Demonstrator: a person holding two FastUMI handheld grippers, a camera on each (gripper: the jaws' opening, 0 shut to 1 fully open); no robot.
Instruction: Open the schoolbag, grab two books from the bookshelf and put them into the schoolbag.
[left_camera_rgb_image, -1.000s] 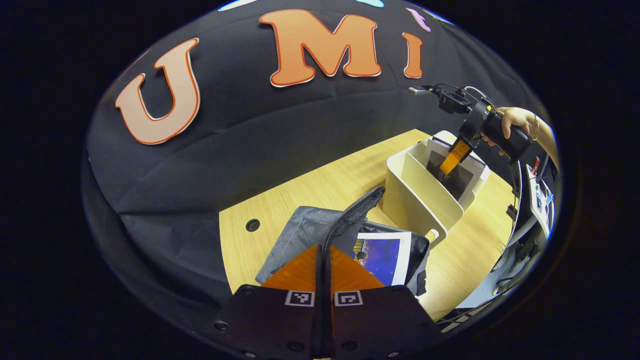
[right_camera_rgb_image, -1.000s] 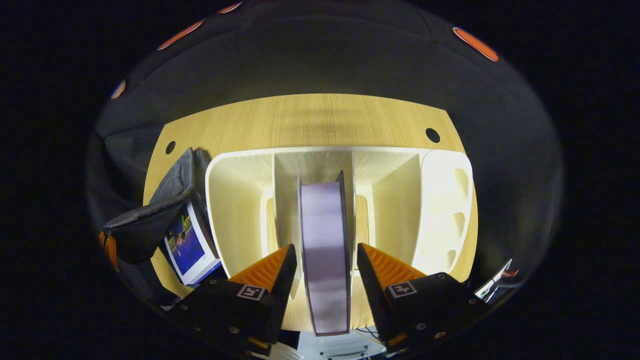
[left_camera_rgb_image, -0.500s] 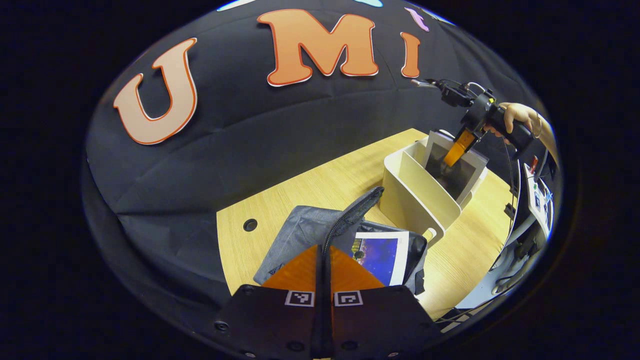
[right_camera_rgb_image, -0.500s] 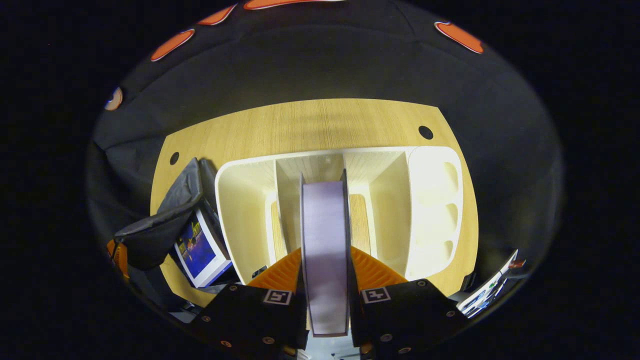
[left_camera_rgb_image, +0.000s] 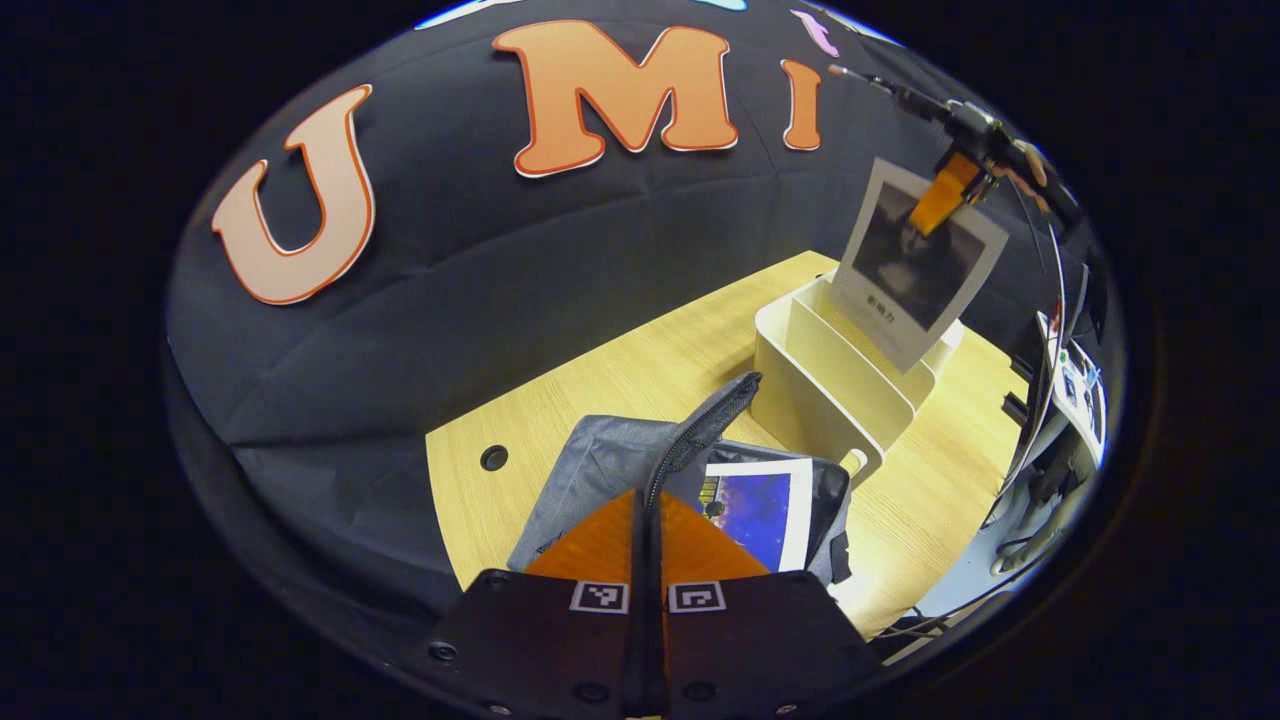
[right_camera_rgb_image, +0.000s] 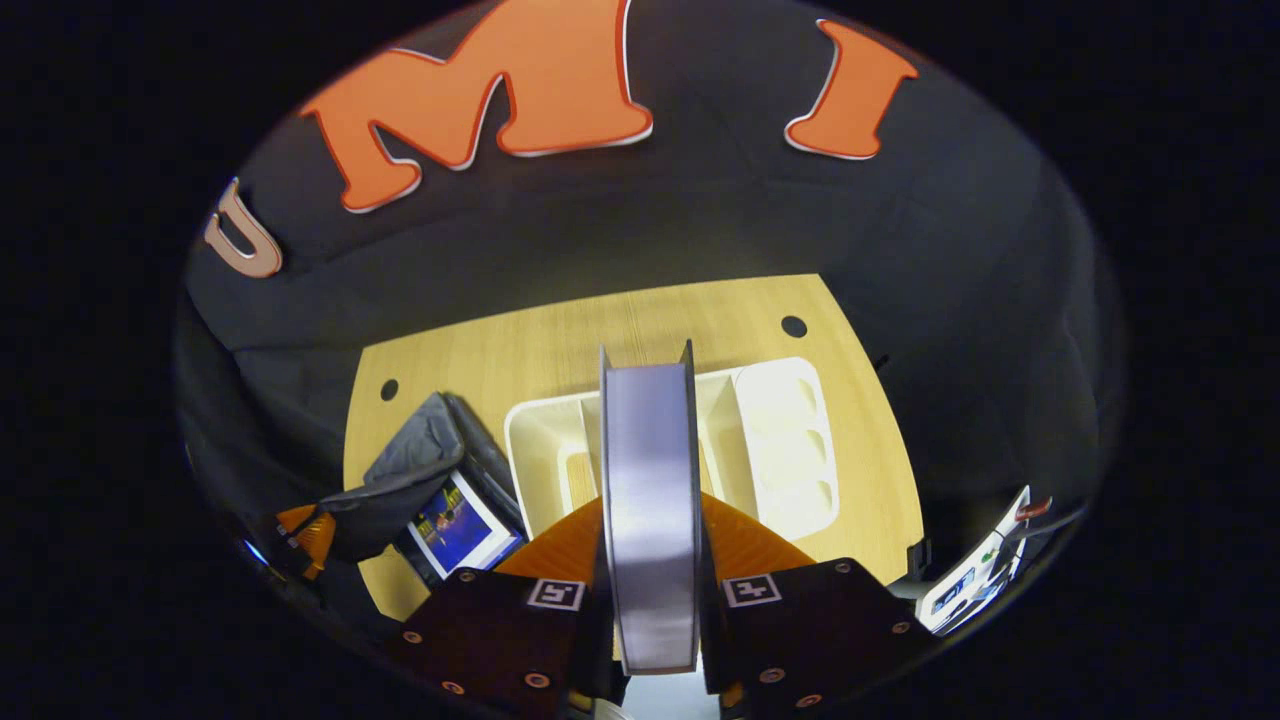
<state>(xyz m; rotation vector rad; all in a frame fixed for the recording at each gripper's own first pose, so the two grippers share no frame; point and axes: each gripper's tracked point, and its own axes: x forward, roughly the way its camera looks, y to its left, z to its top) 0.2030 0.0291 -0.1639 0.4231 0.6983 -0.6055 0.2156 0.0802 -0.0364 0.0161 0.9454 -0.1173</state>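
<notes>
Clamped on the top edge of a thin white-bordered book with a dark picture on its cover (left_camera_rgb_image: 915, 262), the right gripper (left_camera_rgb_image: 945, 195) holds that book upright in the air, its lower edge still between the walls of the cream plastic bookshelf organiser (left_camera_rgb_image: 835, 375). Seen from the right gripper view, both fingers (right_camera_rgb_image: 560, 545) press on the book's two covers, and its pale page edge (right_camera_rgb_image: 650, 510) runs up the middle between them.

Largest of the things below is the light wooden tabletop (left_camera_rgb_image: 640, 370), with round cable holes near its far edge (right_camera_rgb_image: 793, 326) and left edge (left_camera_rgb_image: 492, 458). On it, toward the right edge, stands the cream organiser (right_camera_rgb_image: 770, 440), with upright dividers and a side panel with three slots.

Just beside the organiser, at the near edge of the tabletop, lies the grey fabric schoolbag (left_camera_rgb_image: 600, 470). Its mouth is open, and its zippered flap (left_camera_rgb_image: 705, 430) stands up. Inside it lies a white-bordered book with a blue and purple cover picture (left_camera_rgb_image: 760, 505), also visible in the right gripper view (right_camera_rgb_image: 460, 525).

The left gripper (left_camera_rgb_image: 645, 540) has its fingers pressed together on the edge of the schoolbag's flap, holding it raised. A hand (left_camera_rgb_image: 1030, 170) grips the handle of the right gripper at the far right of the left gripper view.
</notes>
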